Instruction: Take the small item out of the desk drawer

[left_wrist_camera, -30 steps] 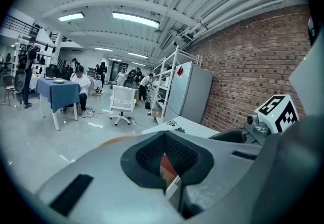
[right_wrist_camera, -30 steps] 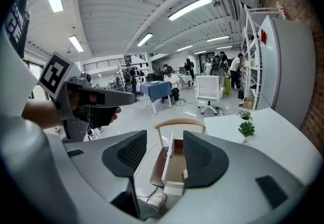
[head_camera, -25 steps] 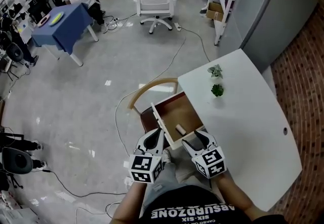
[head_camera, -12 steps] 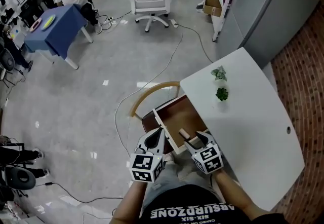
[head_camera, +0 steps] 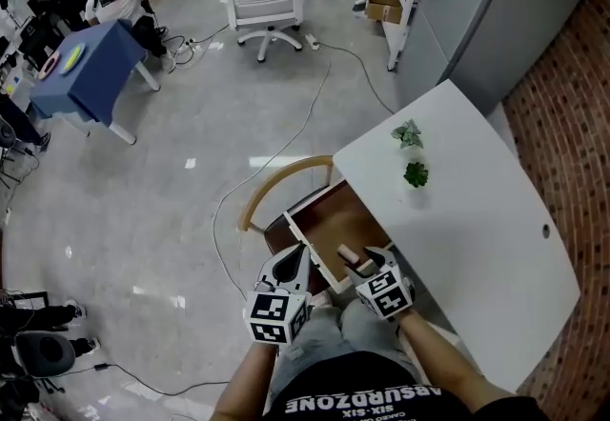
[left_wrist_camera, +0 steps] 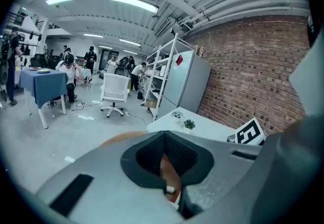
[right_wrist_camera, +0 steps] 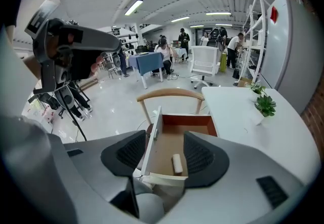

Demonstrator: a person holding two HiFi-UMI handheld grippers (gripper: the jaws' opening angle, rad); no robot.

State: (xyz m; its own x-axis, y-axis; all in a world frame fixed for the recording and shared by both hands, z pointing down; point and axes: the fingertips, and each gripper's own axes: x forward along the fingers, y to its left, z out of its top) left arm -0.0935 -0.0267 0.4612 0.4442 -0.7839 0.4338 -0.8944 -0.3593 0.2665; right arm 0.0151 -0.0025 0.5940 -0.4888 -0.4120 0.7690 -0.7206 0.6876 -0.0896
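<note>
**Evidently a light, roll-prone piece: right tongs open above it**

The small cream-coloured cylinder (right_wrist_camera: 177,163) lies on the bare floor of the open wooden-brown desk drawer (right_wrist_camera: 153,142). It sits near the drawer's front end, on the side nearer the white surface (right_wrist_camera: 243,116). Its long axis runs roughly along the drawer's depth. It touches neither side wall, as far as the right gripper view shows.

The right tongs (right_wrist_camera: 166,144) hang above the drawer with the pads spread wide and nothing between them. In that view the cylinder sits low in the gap, closer to the right-hand pad. The left tongs (left_wrist_camera: 164,137) are just beside the drawer's white outer wall. Their pads meet at the tips and I can make out nothing clamped there.

Judging by its size, the piece is probably very light, so weight should be no concern. Whether it is stiff or slightly soft cannot be told from here. Its round section matters more, because a pad that nudges one side first may roll it across the smooth floor.

The likely best hold is across its short width, at mid-length, with both pads arriving together. The drawer's front end stands close, so coming down from above seems safer. A gentle squeeze should be enough.
</note>
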